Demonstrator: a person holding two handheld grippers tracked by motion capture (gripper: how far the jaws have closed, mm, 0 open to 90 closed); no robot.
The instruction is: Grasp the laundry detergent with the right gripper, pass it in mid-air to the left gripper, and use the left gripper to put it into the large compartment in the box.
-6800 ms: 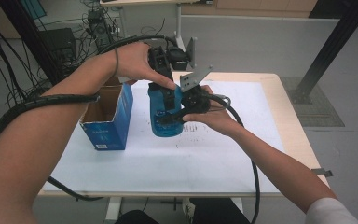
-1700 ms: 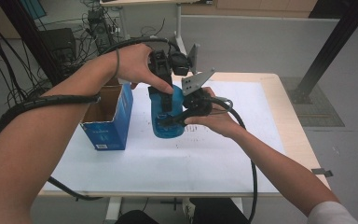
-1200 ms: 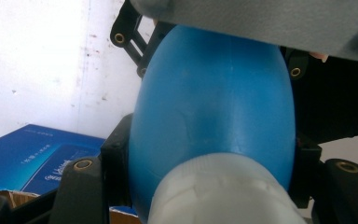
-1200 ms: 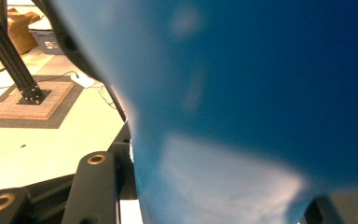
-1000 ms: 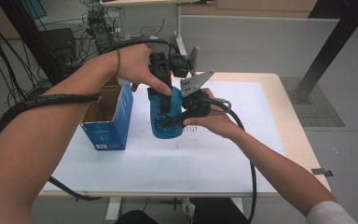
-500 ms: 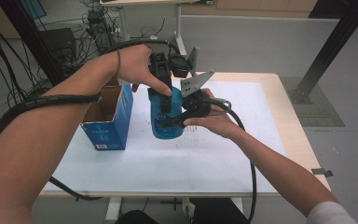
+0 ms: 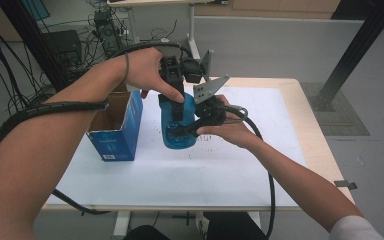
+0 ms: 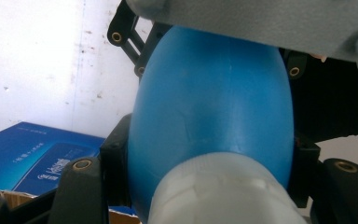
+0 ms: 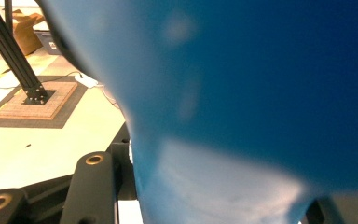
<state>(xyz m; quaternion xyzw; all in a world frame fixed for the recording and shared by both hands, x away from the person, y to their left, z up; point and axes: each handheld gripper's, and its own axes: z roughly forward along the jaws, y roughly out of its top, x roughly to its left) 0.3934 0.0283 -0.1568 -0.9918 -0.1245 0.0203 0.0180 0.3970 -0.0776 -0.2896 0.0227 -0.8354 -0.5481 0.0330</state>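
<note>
Gripping the blue bottle (image 7: 179,125) from both ends, the two tools held it upright on the white table (image 7: 240,170), just beside the open blue carton (image 7: 115,125). The left gripper (image 7: 172,92) came down from above with its jaws pinching the bottle's upper part near the pale cap (image 8: 223,191), which sat close to its camera. The right gripper (image 7: 192,127) clamped the body lower down from the side, the blue wall pressed up between its jaws in the right gripper view.

Compared with the frames from the previous couple of seconds, almost nothing had shifted: bottle, carton and both hands sat in the same places, and only against the oldest frame had the left hand settled a little lower over the top. That stillness suggested a steady two-handed hold, probably the setup for twisting the cap or lifting the bottle toward the carton, with neither yet begun.
</note>
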